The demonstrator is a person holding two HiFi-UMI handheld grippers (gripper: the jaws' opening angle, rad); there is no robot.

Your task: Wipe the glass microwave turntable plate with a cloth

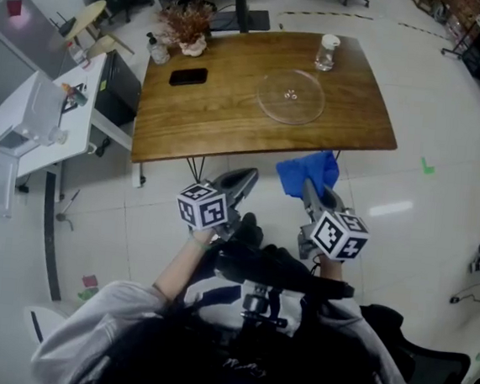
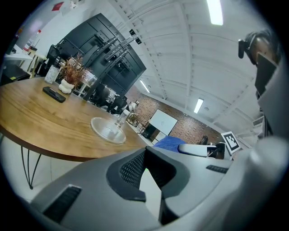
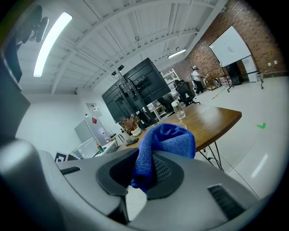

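One wooden table (image 1: 230,114) is carrying one glass turntable plate (image 1: 291,96), one clear jar (image 1: 326,53), one black phone (image 1: 188,76), one dried-plant pot (image 1: 188,30) and perhaps one small bottle (image 1: 158,51). Two grippers are showing, left gripper (image 1: 248,178) and right gripper (image 1: 309,188), plus one blue cloth (image 1: 305,170).

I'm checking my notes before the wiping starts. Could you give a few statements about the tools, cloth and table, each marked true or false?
1. The right tool grips a blue cloth. True.
2. The cloth rests on the glass turntable plate. False: it is held off the wooden table's near edge.
3. A black phone lies on the table, left of the plate. True.
4. The left tool holds the glass jar. False: it holds nothing, and the jar stands beyond the plate.
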